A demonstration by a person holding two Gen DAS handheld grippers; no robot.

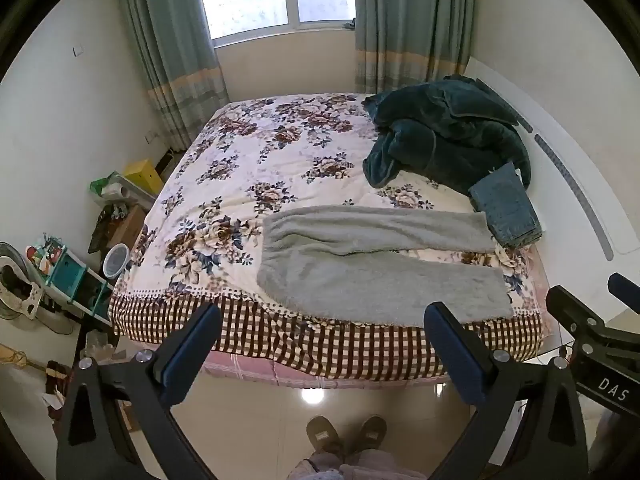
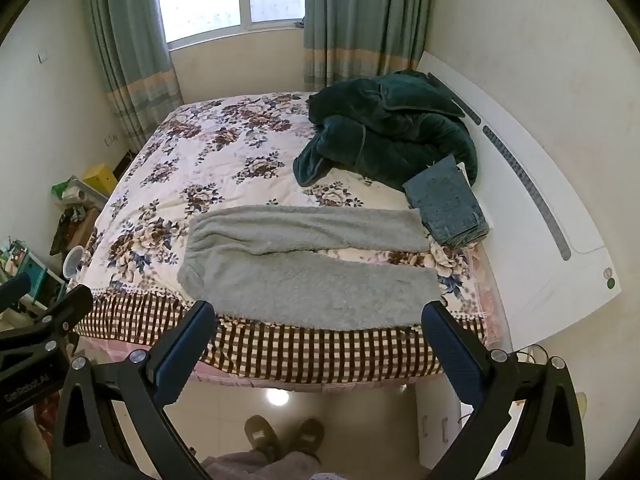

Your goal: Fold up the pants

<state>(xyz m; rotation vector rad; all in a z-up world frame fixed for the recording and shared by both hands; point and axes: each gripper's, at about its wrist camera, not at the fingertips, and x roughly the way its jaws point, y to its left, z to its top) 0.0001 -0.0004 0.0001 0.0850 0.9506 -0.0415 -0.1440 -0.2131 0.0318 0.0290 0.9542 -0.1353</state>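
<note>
1. The gray pants point(image 1: 372, 264) lie flat on the bed point(image 1: 256, 168), close to its near edge.
2. Their long side runs left to right across the bed. The waist end is on the left and the two leg ends point to the right.
3. The far leg and the near leg spread a little apart at the right, so some flowered cover shows between them.
4. Just past the far leg's end sit folded jeans point(image 1: 506, 210), and behind them is a dark green blanket point(image 1: 444, 136) in a heap.
5. The left claw point(image 1: 322, 350) hangs in the air in front of the bed and tips downward. Its two fingers are spread wide and nothing is between them.
6. The right claw point(image 2: 320, 350) is beside it, tipped down the same way. It is wide open too and holds nothing.
7. Neither claw touches the pants.
8. A person's two slippers point(image 2: 286, 438) stand on the shiny floor point(image 2: 340, 420), near the bed.
</note>
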